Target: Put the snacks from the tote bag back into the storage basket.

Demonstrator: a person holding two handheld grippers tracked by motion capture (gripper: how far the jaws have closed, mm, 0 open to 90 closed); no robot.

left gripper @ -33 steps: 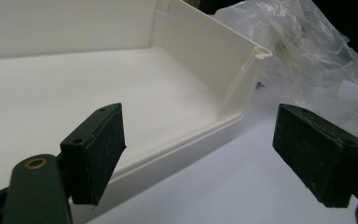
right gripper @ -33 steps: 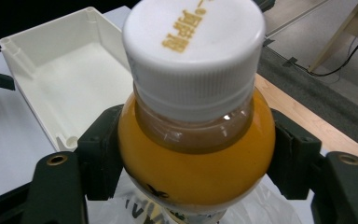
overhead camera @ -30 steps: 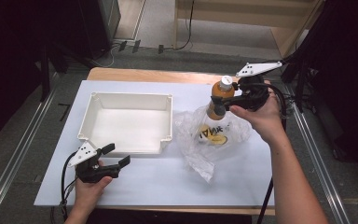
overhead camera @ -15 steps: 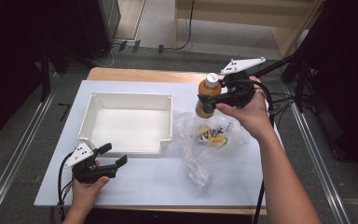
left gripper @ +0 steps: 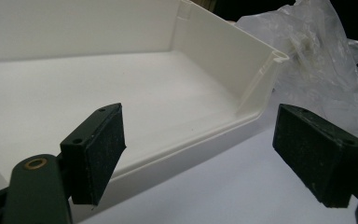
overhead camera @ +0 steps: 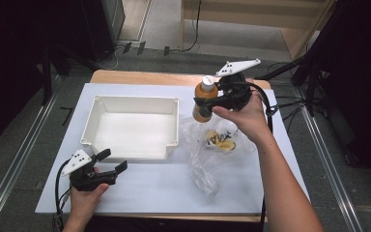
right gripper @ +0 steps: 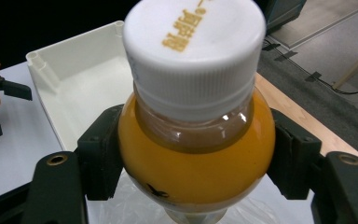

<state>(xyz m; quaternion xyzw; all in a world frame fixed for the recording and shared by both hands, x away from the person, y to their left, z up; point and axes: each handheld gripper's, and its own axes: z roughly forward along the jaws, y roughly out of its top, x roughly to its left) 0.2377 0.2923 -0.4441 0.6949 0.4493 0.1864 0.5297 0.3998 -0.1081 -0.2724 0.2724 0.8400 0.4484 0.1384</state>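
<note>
My right gripper point(overhead camera: 204, 102) is shut on an orange juice bottle point(overhead camera: 205, 99) with a white cap, held upright in the air above the table's far right. In the right gripper view both pads press the bottle point(right gripper: 196, 154) at its rounded shoulder. Below it lies a crumpled clear plastic bag point(overhead camera: 212, 150) with a yellow item inside. A white tray point(overhead camera: 174, 125) stands left of the bag, with nothing in it. My left gripper point(overhead camera: 113, 162) rests open near the tray's front left corner. Its jaws face the tray's low front lip point(left gripper: 200, 144), nothing between them.
A white sheet point(overhead camera: 154, 188) covers the wooden table point(overhead camera: 140, 77). Metal rails run along both sides on the floor. Dark stands and cables crowd the right side behind my right hand.
My right hand has carried the bottle leftward, from above the bag's far right to near the tray's far right corner. The left hand stays in place.
</note>
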